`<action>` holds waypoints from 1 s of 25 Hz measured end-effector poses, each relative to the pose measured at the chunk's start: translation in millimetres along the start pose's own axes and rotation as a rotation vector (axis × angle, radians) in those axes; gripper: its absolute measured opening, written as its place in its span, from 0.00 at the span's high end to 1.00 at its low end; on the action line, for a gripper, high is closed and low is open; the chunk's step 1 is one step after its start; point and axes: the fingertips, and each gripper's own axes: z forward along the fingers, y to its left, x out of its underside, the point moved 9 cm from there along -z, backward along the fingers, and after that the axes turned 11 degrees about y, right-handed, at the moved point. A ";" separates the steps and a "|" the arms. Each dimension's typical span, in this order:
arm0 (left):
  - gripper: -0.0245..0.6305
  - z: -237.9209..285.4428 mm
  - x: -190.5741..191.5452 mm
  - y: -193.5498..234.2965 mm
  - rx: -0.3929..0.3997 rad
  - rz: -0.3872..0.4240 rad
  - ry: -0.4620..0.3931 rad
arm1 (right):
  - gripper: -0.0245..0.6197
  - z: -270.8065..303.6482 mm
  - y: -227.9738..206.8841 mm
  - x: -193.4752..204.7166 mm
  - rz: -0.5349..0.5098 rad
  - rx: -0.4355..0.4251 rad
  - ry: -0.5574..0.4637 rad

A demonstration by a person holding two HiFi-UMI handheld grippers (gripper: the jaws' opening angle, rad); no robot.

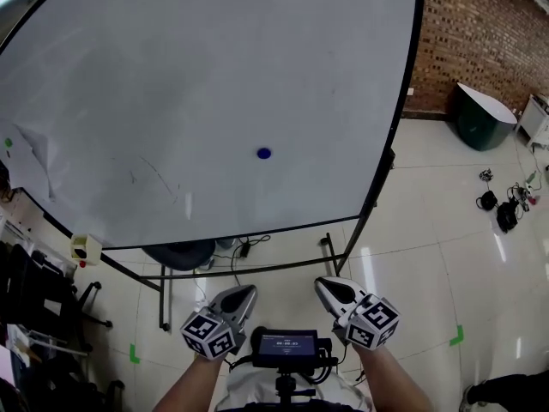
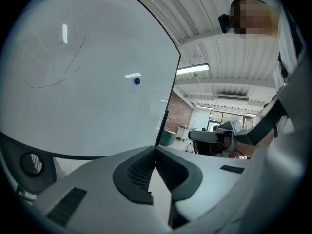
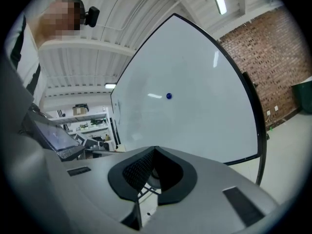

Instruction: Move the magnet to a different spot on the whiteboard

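the magnet (image 1: 263, 153) (image 2: 137, 81) (image 3: 168, 96), a small round blue disc, sits on the whiteboard (image 1: 214, 67) (image 2: 87, 121) (image 3: 200, 126), a little below and right of the board's middle in the head view, with bare white surface all round it. faint pen strokes (image 1: 154, 177) lie on the board to its left, and a sheet of paper (image 1: 30, 157) hangs near the board's left edge. the board stands on a black frame (image 1: 257, 269) on the tiled floor (image 1: 412, 230), and a small yellow box (image 1: 84, 249) sits at the frame's lower left corner.

both tongs are well apart from the magnet, low in the head view below the board's bottom edge, each pointing toward the board. the left tongs (image 1: 243, 297) (image 2: 155, 149) are closed, jaws meeting tip to tip with nothing between them. the right tongs (image 1: 330, 288) (image 3: 155, 149) are closed too and empty. between the two hands sits a black device with a lit screen (image 1: 287, 345).

to the right of the board are a brick wall (image 1: 480, 33), a dark green bin (image 1: 480, 118) at its foot, and a tangle of cables (image 1: 502, 209) on the floor. green tape marks (image 1: 134, 353) are stuck to the tiles.
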 end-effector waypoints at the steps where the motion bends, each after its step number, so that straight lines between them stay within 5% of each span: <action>1: 0.95 3.6 -7.2 7.2 0.015 0.008 -0.003 | 0.91 5.1 -1.3 -5.5 -0.015 0.016 0.002; 17: 0.95 38.8 -57.6 109.5 0.224 0.071 0.013 | 0.91 99.3 0.4 -75.7 -0.274 0.188 0.087; 25: 0.95 34.0 -76.2 153.1 0.268 0.104 0.015 | 0.91 143.0 -1.4 -112.2 -0.370 0.253 0.084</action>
